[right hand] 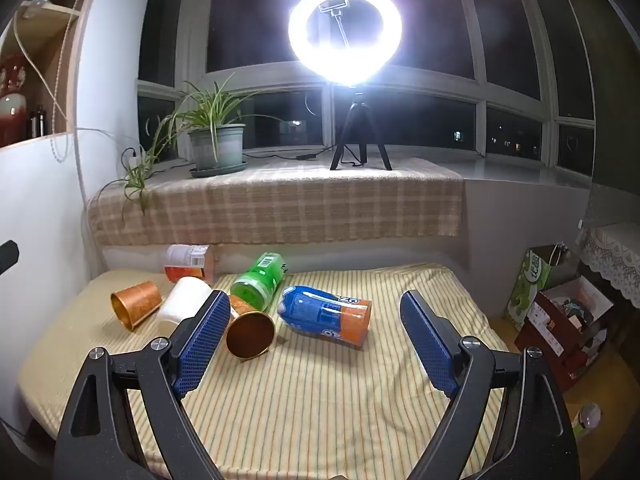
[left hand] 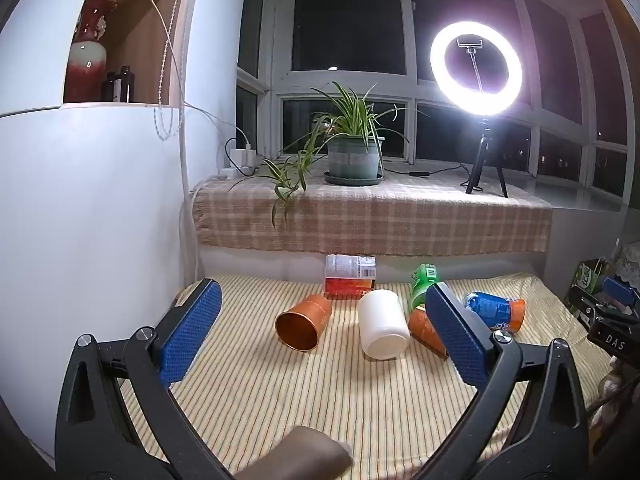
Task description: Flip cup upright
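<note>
Second copper cup [left hand: 426, 330] half hidden behind the left claw's [left hand: 320, 330] right pad; white cup [right hand: 180, 304] partly behind the right claw [right hand: 316, 344]. Both claws spread, empty. Copper cup [left hand: 304, 324] lies sideways on the striped tabletop [left hand: 320, 400], 12 o'clock between left pads.

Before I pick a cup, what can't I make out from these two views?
- Second orange cup: left wrist view, mostly behind the left tool's right finger.
- White cup: right wrist view, lower part behind the right tool's left finger; its open end is not visible.
- Can labels: too blurred to read.
- Brown object: cut off by the bottom edge, unidentifiable.
</note>
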